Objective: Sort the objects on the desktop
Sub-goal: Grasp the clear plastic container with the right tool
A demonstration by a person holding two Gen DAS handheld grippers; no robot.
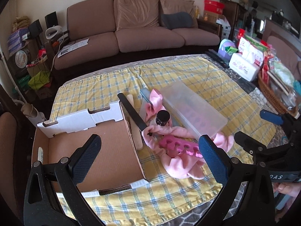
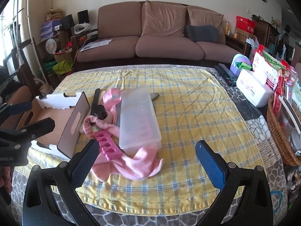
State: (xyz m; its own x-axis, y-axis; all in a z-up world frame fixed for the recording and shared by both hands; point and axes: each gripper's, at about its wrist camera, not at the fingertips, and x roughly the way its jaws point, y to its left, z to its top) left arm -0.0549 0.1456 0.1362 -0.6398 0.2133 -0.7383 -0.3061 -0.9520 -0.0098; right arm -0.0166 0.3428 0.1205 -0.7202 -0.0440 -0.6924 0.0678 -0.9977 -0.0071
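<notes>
- Two grippers, left gripper [image 1: 150, 154] and right gripper [image 2: 147, 157], hover with jaws spread wide, grasping nothing.
- Magenta toe separator [image 2: 107, 145] lies on pink cloth [image 2: 135, 167], touching the clear plastic case [image 2: 139, 116], beside the cardboard box [image 1: 90, 145].
- Only the left wrist view shows the box's bare floor; only the right shows its handle slot.

Soft daylight fills both views, evenly bright, with only faint shadows under the things on the table [image 2: 188, 101]. The brightest patch is at the far left of the right wrist view, where a window [image 2: 5, 28] washes out nearly white. Both views bow strongly: the sofa [image 1: 143, 28] curves, and black corners ring each picture. The middle is sharp; detail smears toward the rims, and the wicker basket [image 2: 278, 131] looks soft and stretched.
</notes>
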